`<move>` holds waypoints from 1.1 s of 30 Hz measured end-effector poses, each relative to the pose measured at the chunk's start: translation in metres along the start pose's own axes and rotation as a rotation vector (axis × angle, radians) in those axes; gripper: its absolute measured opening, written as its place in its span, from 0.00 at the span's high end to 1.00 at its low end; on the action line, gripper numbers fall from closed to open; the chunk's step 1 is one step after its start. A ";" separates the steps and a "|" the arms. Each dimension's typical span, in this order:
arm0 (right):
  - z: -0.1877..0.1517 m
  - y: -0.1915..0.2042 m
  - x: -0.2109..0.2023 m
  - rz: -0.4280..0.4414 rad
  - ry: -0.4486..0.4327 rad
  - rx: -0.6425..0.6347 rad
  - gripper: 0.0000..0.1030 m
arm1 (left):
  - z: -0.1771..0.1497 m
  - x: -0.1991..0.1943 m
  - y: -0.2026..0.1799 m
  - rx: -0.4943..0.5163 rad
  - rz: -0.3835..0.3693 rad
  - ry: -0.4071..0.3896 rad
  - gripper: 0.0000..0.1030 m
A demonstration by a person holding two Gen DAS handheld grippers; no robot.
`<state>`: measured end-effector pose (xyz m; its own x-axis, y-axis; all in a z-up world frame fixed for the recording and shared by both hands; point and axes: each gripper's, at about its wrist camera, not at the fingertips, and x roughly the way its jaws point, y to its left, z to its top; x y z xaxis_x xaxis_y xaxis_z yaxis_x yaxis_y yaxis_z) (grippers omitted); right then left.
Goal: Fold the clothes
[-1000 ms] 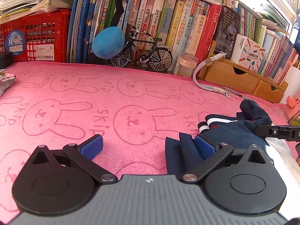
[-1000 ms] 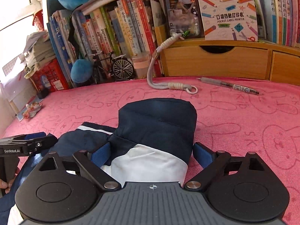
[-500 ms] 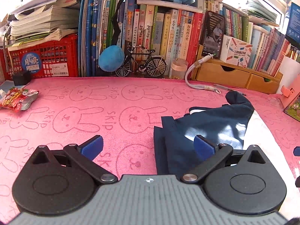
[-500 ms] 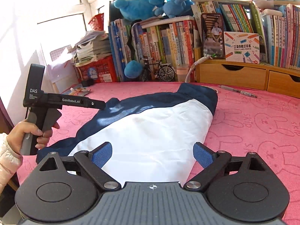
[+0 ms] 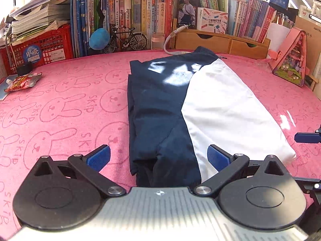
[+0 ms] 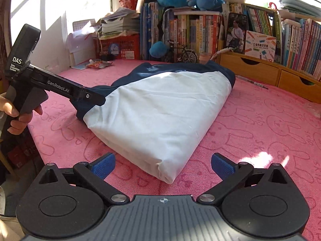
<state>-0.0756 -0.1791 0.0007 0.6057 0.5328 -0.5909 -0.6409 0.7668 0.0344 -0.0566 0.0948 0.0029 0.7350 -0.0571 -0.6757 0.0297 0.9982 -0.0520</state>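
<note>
A folded garment (image 5: 180,104), navy on the left and white on the right, lies lengthwise on the pink bunny-print towel (image 5: 60,108). My left gripper (image 5: 158,156) is open over the garment's near end, the cloth lying loose between its blue pads. In the right wrist view the garment (image 6: 160,108) shows mostly white. My right gripper (image 6: 163,165) is open with its jaws opening wider; the white near corner lies between the pads, untouched. A hand (image 6: 18,118) holds the left gripper's handle at the left.
Books (image 5: 140,20), a red crate (image 5: 40,48), a model bicycle (image 5: 128,38), a blue plush ball (image 5: 99,39) and wooden drawers (image 5: 220,40) line the back. A snack packet (image 5: 22,81) lies far left, a pink case (image 5: 291,60) far right, a pen (image 6: 258,84) behind the garment.
Both grippers have drawn back toward the near edge, away from the shelf. The garment, bunched close under the fingers before, now lies flat and stretched out. The right jaws stand slightly wider.
</note>
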 end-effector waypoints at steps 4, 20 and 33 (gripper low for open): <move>-0.015 0.003 0.002 -0.030 0.025 0.001 0.00 | -0.022 0.008 -0.004 -0.010 -0.009 0.059 0.00; -0.017 -0.002 0.028 -0.093 -0.016 0.048 0.00 | -0.031 0.009 -0.007 0.042 -0.014 0.017 0.00; -0.010 -0.004 0.037 -0.077 0.019 0.034 0.00 | -0.035 0.009 -0.006 0.025 -0.013 -0.019 0.00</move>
<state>-0.0551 -0.1660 -0.0290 0.6433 0.4657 -0.6077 -0.5767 0.8168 0.0154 -0.0741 0.0877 -0.0282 0.7473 -0.0700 -0.6608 0.0561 0.9975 -0.0422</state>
